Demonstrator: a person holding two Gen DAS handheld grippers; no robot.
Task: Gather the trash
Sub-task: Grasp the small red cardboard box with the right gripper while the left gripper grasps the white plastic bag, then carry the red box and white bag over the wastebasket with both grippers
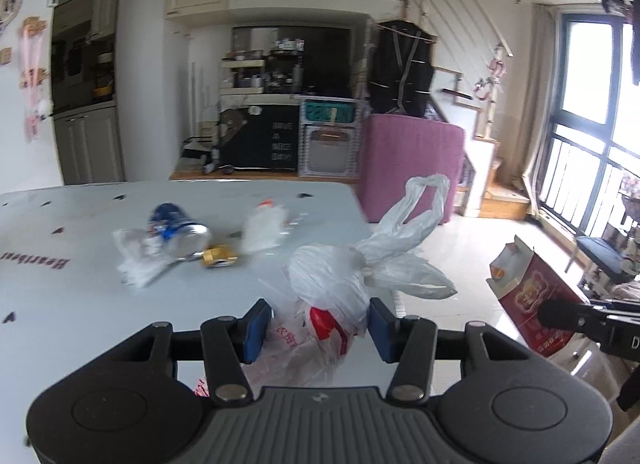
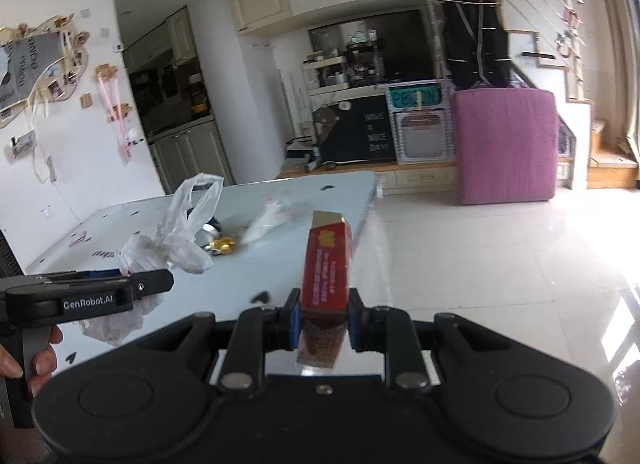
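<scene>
The left gripper [image 1: 316,328] clamps a white plastic bag [image 1: 340,284]; the right gripper [image 2: 323,318] clamps a red carton [image 2: 326,264]. Both hang over the table [image 1: 80,304] edge. Hold the bag mouth wide, then feed in the carton.

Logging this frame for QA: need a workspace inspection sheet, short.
Surface: pale table, printed marks, no spill seen.
Job's things: blue can on its side, gold wrapper, clear plastic scraps, white wad, all on the table.
Clutter: nothing seen beyond the trash.
Grippers: left tool around a white plastic bag; right tool shut on a red carton.
Cables: nothing seen.
Surroundings: pink mattress, kitchen cabinets, window.
</scene>
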